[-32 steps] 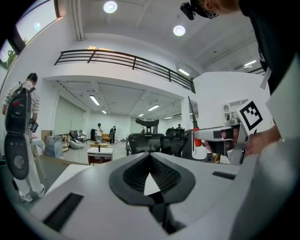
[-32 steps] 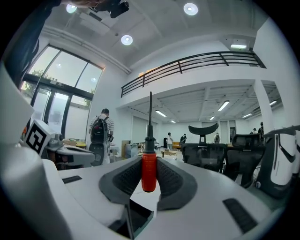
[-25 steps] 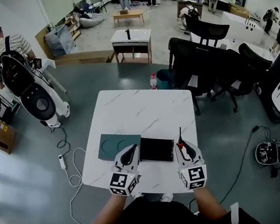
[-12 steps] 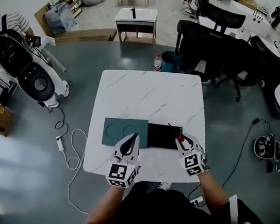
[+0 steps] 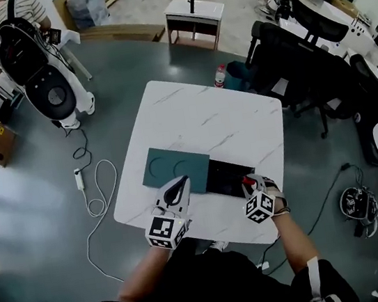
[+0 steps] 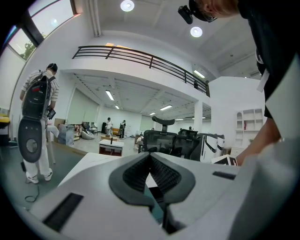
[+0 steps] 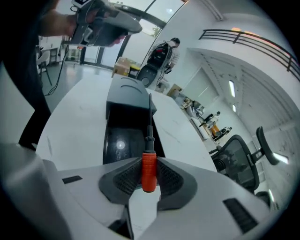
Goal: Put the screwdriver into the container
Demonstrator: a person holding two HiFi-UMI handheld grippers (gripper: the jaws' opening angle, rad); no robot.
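Black container point(image 5: 227, 178) is lying just on the far side of the right gripper point(image 5: 251, 187) in the head view; the left gripper point(image 6: 150, 157) is sitting shut and empty in its own view; the right gripper view is showing that gripper clamping the screwdriver point(image 7: 148, 143) over the container (a tilted drop could glance off the rim).

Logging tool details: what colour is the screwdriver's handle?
Orange-red; the screwdriver shows best in the right gripper view.

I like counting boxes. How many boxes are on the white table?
2. A green box lies by the left gripper; a black box sits beside it, by the right gripper. None seem hidden.
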